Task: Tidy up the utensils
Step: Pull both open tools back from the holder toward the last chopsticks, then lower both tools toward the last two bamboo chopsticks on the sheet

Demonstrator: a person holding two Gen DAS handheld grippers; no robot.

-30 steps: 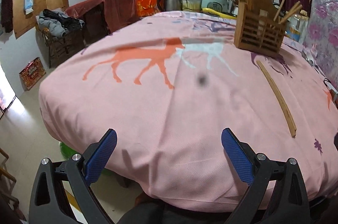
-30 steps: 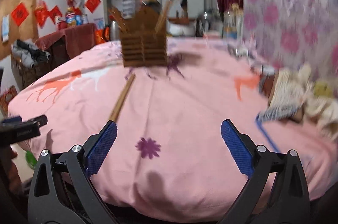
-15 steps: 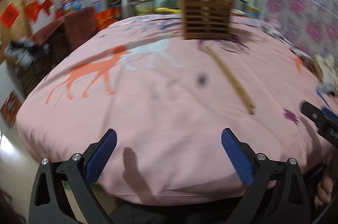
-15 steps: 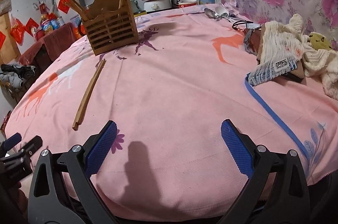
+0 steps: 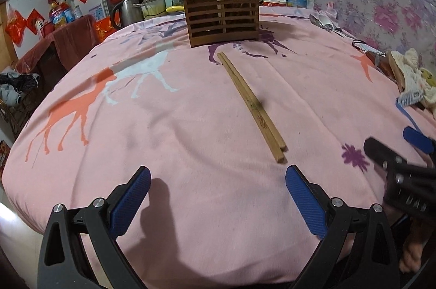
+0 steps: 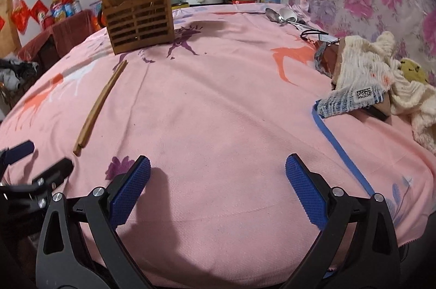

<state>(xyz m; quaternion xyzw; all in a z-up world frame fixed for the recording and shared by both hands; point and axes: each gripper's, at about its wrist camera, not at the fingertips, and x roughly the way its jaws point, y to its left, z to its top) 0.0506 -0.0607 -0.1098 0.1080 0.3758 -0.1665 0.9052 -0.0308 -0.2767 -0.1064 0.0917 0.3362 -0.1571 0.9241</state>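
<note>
Both tongs, left [image 5: 218, 180] and right [image 6: 218, 169], gape empty; chopsticks [image 5: 252, 106] lie whole, holder [image 5: 222, 16] contents half-hidden.

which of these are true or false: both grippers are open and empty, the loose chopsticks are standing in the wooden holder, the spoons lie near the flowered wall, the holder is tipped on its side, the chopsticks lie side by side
1. Both grippers are open and empty. True: the left gripper and right gripper hold nothing.
2. The loose chopsticks stand in the wooden holder. False: they lie flat on the pink tablecloth, in front of the holder.
3. The spoons lie near the flowered wall. True.
4. The holder is tipped on its side. False: it stands upright, with other chopsticks in it.
5. The loose chopsticks lie side by side. True.
</note>
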